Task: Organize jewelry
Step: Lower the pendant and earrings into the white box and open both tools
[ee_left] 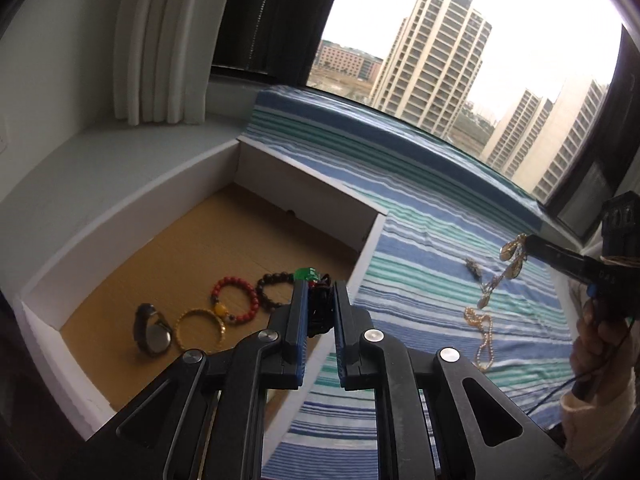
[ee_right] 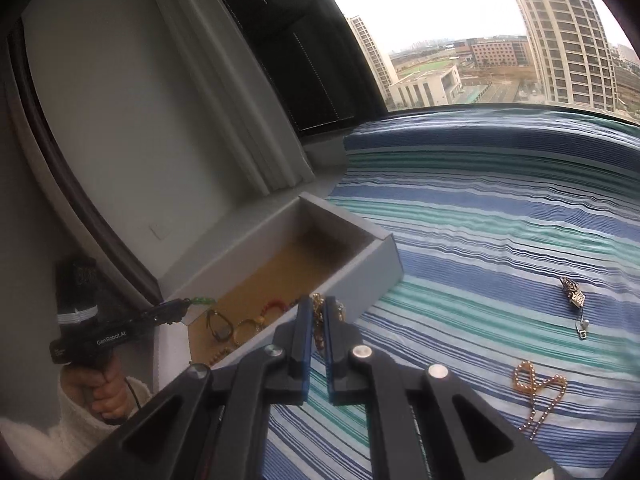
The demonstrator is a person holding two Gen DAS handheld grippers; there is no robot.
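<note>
Left wrist view: left gripper [ee_left: 320, 304], black jaws with blue pads, nearly closed on a dark strung piece with a glossy green bead [ee_left: 306, 273] showing at the tips; held above the near wall of the white cardboard box [ee_left: 256, 164], which has a bare brown corrugated floor. Lying flat on that floor in a row: a dark watch [ee_left: 151, 330] with round face, a gold ribbed bangle [ee_left: 199, 330], a red bead bracelet [ee_left: 234, 299] with one amber bead, a dark brown bead bracelet [ee_left: 276, 286]. Box sits on striped blue, green and white cloth [ee_left: 420, 208], slightly wrinkled. On the cloth to the right, a small grey metallic pendant [ee_left: 474, 270] and a fine gold chain [ee_left: 484, 338] trailing up to the right gripper [ee_left: 524, 246], whose tips pinch gold leaf-shaped links. Right wrist view: right gripper [ee_right: 318, 312] jaws pressed together on the gold chain [ee_right: 319, 322], which hangs between the pads, just in front of the box [ee_right: 384, 264] corner. Pale gold beaded strand [ee_right: 538, 396] lies looped on the cloth [ee_right: 480, 208], the filigree pendant [ee_right: 574, 300] well apart above it. Left gripper [ee_right: 176, 310] at far left over the box corner, green bead [ee_right: 202, 301] at its tip; a hand [ee_right: 100, 392] in a cream fleecy sleeve grips its handle
</note>
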